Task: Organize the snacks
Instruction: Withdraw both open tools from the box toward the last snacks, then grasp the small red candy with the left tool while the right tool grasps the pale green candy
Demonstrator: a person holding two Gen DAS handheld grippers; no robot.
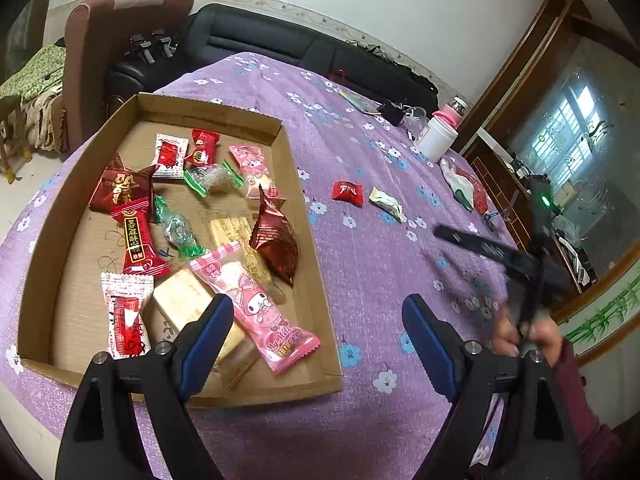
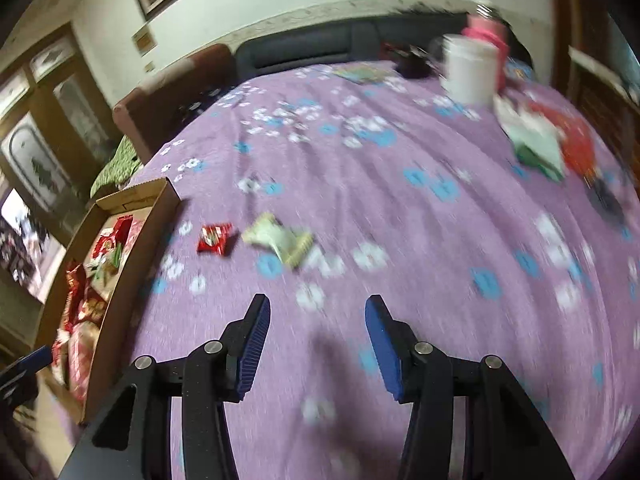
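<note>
left gripper [image 1: 318,316]: fingers wide apart, empty, over tray's near corner
right gripper [image 2: 318,316]: fingers part-spread, empty, over bare surface
snacks: most in cardboard tray [image 1: 298,184]; red candy [image 2: 215,237], pale wrapper [image 2: 280,240] loose beside it
risk: blurred fast approach, fingers may shove light wrappers, not pinch

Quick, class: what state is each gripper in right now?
Left gripper: open, holding nothing, above the cardboard tray's edge.
Right gripper: jaws open, nothing between them, over the tablecloth.
</note>
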